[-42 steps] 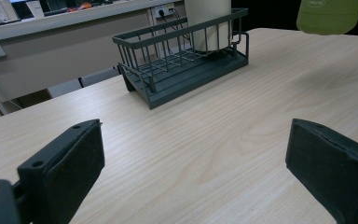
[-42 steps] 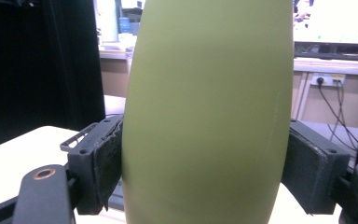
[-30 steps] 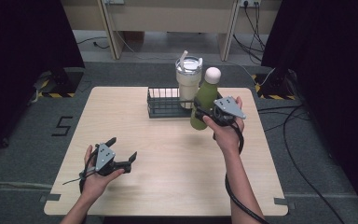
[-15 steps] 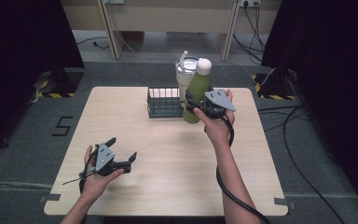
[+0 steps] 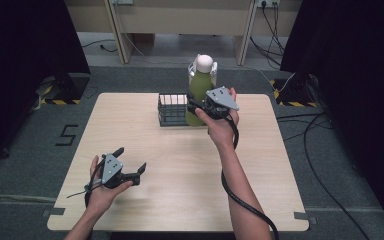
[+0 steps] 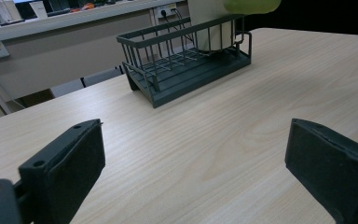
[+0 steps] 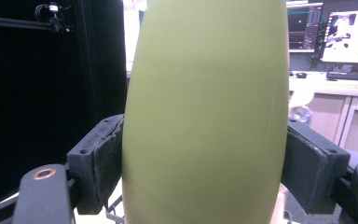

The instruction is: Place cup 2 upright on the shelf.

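Light wood table [image 5: 180, 165] on grey floor, dark curtains both sides. Right gripper [image 5: 200, 107] is clamped on the green bottle [image 5: 199, 90], held upright above the right end of the wire rack [image 5: 172, 111], next to the white cup [image 6: 209, 23] already in it. Lower it straight, clear the rack rim and cup. Left gripper [image 5: 130, 167] rests wide open and empty near the front left; plenty of free table between.

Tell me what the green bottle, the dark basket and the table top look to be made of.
Green bottle: likely plastic or coated metal, smooth matte skin with no glare; its cap is pale, probably plastic. Basket: thin dark rods in a grid, apparently coated metal wire. Table top: pale wood or wood-look laminate, with fine straight grain lines and a dull finish.
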`<state>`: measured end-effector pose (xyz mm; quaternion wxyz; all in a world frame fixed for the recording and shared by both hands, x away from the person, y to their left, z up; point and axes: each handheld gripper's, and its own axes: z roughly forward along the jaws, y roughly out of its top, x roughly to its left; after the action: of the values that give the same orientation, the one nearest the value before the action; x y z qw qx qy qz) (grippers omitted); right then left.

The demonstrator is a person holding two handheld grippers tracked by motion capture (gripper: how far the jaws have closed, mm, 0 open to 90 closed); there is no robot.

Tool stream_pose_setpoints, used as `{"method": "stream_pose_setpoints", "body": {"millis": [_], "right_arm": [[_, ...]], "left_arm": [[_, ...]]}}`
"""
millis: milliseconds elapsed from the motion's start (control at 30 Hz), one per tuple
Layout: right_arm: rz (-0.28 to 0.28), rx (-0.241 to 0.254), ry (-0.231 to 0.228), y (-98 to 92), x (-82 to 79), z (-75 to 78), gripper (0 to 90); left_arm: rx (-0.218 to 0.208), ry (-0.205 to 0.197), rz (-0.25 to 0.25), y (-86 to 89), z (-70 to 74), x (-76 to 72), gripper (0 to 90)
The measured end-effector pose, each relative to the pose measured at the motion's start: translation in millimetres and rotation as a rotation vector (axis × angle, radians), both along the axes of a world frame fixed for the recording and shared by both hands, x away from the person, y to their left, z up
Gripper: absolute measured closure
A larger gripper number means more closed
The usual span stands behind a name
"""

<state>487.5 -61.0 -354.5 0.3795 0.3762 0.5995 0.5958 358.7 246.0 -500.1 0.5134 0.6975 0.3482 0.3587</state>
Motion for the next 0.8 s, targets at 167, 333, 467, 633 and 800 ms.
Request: {"method": "stream_pose_setpoints", "body": {"millis": [167, 333, 467, 633, 800], "right_arm": [[0.010, -0.007, -0.003, 10.6, 6.3, 1.7, 22.3], [0.012, -0.003, -0.011, 20.2, 12.8, 5.7, 22.3], [0.017, 0.001, -0.009, 25.2, 18.2, 6.9, 22.3], [0.015, -0.003, -0.007, 30.8, 23.9, 8.3, 22.4], [0.018, -0.010, -0.008, 36.9, 29.3, 11.2, 22.4]], "left_arm": [[-0.002, -0.002, 0.002, 0.2, -0.2, 0.0, 4.0], [0.000, -0.002, 0.001, 0.4, -0.1, -0.2, 4.1], [-0.002, -0.001, 0.003, 1.3, -0.3, -0.2, 4.1], [-0.001, 0.000, 0.002, 1.1, -0.5, 0.0, 4.1], [0.000, 0.000, 0.001, 0.9, -0.7, 0.0, 4.2]]}}
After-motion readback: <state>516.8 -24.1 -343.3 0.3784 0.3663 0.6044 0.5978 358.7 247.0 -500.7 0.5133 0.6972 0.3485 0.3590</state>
